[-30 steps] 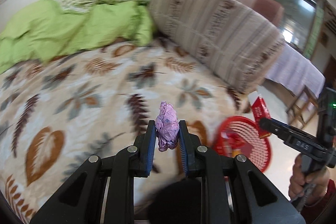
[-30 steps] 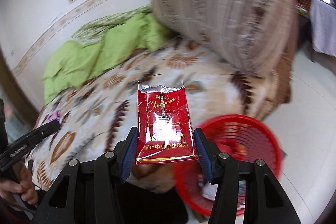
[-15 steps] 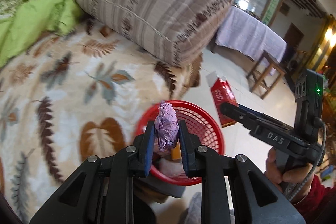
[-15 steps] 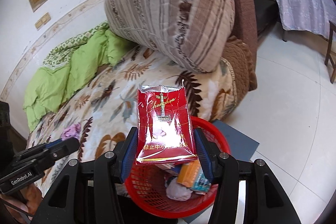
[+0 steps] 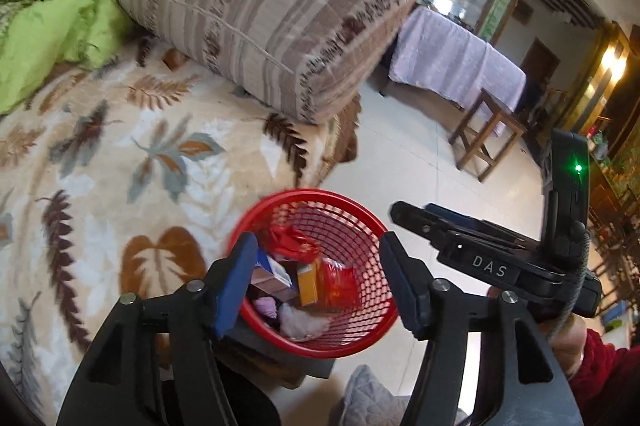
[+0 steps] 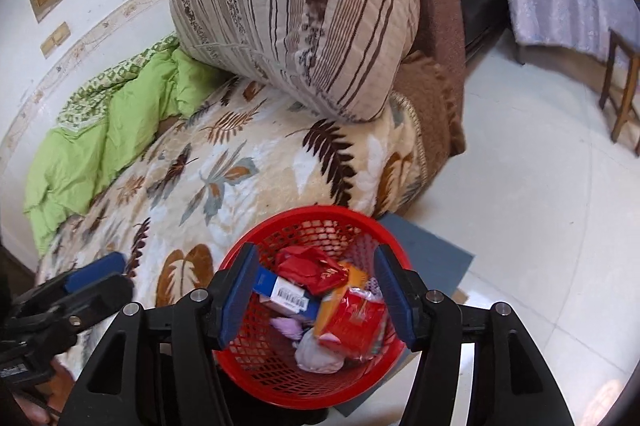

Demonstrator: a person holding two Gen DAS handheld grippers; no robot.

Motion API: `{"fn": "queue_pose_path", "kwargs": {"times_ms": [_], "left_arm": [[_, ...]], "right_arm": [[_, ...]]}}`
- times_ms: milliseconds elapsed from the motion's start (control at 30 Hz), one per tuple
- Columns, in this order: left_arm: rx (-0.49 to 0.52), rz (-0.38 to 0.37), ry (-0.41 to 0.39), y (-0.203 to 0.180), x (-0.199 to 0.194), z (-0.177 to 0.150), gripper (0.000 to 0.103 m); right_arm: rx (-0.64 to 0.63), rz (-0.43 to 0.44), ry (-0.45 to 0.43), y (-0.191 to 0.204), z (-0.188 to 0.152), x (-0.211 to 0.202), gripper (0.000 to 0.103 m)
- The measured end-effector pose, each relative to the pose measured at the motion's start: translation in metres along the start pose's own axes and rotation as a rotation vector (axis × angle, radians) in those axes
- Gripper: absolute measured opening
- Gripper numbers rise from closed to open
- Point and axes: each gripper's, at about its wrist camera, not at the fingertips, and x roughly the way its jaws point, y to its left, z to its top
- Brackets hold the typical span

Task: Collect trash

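Leaf-print blanket [image 5: 120,162] covers the bed at left in the left wrist view, a striped pillow [image 5: 264,6] leaning at its far end and pale floor beyond. Below the left gripper [image 5: 316,282] sits a red basket [image 5: 360,226] on the floor beside the bed; the jaws are opening, spread wide, with nothing between the pads. Trash lies in the basket under them: a crumpled red pack [image 5: 292,240], an orange box [image 5: 308,282], a purple wad [image 5: 266,306]. The right gripper [image 5: 412,216] juts in from the right, just past the rim.

From the right wrist view the blanket [image 6: 248,178] and pillow [image 6: 304,10] fill the upper left. The right gripper [image 6: 316,294] hangs over the same basket [image 6: 316,218], jaws opening and empty, and a red pack [image 6: 352,318], blurred, lies on the heap just below them. The left gripper [image 6: 96,274] shows at the left edge.

Risks, as I judge them: the two tools are close and could knock together on pulling away, and a low finger could catch the mesh rim and tip the light basket, spilling what is collected
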Motion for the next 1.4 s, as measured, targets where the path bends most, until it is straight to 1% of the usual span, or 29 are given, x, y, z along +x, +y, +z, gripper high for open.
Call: {"fn": "queue_pose_path", "kwargs": {"times_ms": [33,100,133,167,200,233,300,333,367,400,467,533,633,700,800,933,1067,1133,1233,1300,1400], "left_arm": [[-0.001,0.016,-0.021,0.003,-0.008,-0.002,0.071],[0.0,0.065,-0.062,0.01,-0.025,-0.007,0.076],[0.004,0.09,-0.081,0.014,-0.034,-0.01,0.081],[0.006,0.123,-0.095,0.018,-0.043,-0.014,0.084],[0.007,0.157,-0.11,0.022,-0.051,-0.019,0.088],[0.01,0.181,-0.121,0.026,-0.058,-0.024,0.09],[0.005,0.233,-0.141,0.035,-0.073,-0.034,0.091],[-0.001,0.255,-0.151,0.04,-0.081,-0.04,0.094],[-0.007,0.273,-0.156,0.044,-0.086,-0.045,0.095],[-0.016,0.307,-0.156,0.05,-0.093,-0.053,0.097],[-0.019,0.361,-0.16,0.057,-0.102,-0.063,0.098],[-0.019,0.433,-0.167,0.063,-0.111,-0.076,0.099],[-0.02,0.53,-0.167,0.071,-0.119,-0.09,0.1],[-0.017,0.557,-0.177,0.075,-0.124,-0.096,0.101],[-0.01,0.627,-0.213,0.079,-0.132,-0.103,0.103],[-0.027,0.7,-0.248,0.082,-0.139,-0.104,0.103],[-0.028,0.734,-0.244,0.082,-0.141,-0.102,0.103],[-0.015,0.757,-0.226,0.082,-0.14,-0.102,0.103],[0.026,0.764,-0.178,0.08,-0.134,-0.102,0.103],[0.033,0.773,-0.188,0.079,-0.134,-0.104,0.103],[0.022,0.761,-0.195,0.08,-0.135,-0.106,0.103]], "right_arm": [[-0.015,-0.029,-0.017,0.006,0.0,-0.004,0.073],[-0.043,-0.08,-0.047,0.018,-0.004,-0.012,0.08],[-0.058,-0.117,-0.065,0.025,-0.007,-0.016,0.082],[-0.071,-0.158,-0.083,0.031,-0.012,-0.02,0.083],[-0.08,-0.202,-0.108,0.041,-0.018,-0.023,0.088],[-0.078,-0.224,-0.126,0.046,-0.022,-0.025,0.093],[-0.061,-0.28,-0.166,0.059,-0.037,-0.031,0.095],[-0.049,-0.294,-0.174,0.064,-0.043,-0.032,0.099],[-0.041,-0.304,-0.171,0.068,-0.047,-0.032,0.101],[-0.039,-0.319,-0.161,0.074,-0.053,-0.032,0.102],[-0.053,-0.348,-0.156,0.085,-0.064,-0.032,0.101],[-0.084,-0.377,-0.169,0.098,-0.074,-0.034,0.101],[-0.103,-0.35,-0.156,0.107,-0.082,-0.035,0.102],[-0.099,-0.351,-0.152,0.11,-0.083,-0.036,0.102],[-0.104,-0.359,-0.149,0.114,-0.084,-0.036,0.102],[-0.108,-0.362,-0.159,0.119,-0.085,-0.037,0.102],[-0.108,-0.362,-0.159,0.12,-0.086,-0.036,0.102],[-0.108,-0.362,-0.16,0.119,-0.086,-0.036,0.102],[-0.109,-0.365,-0.163,0.119,-0.086,-0.036,0.102],[-0.108,-0.364,-0.163,0.119,-0.086,-0.036,0.102],[-0.108,-0.365,-0.163,0.119,-0.086,-0.036,0.102]]}}
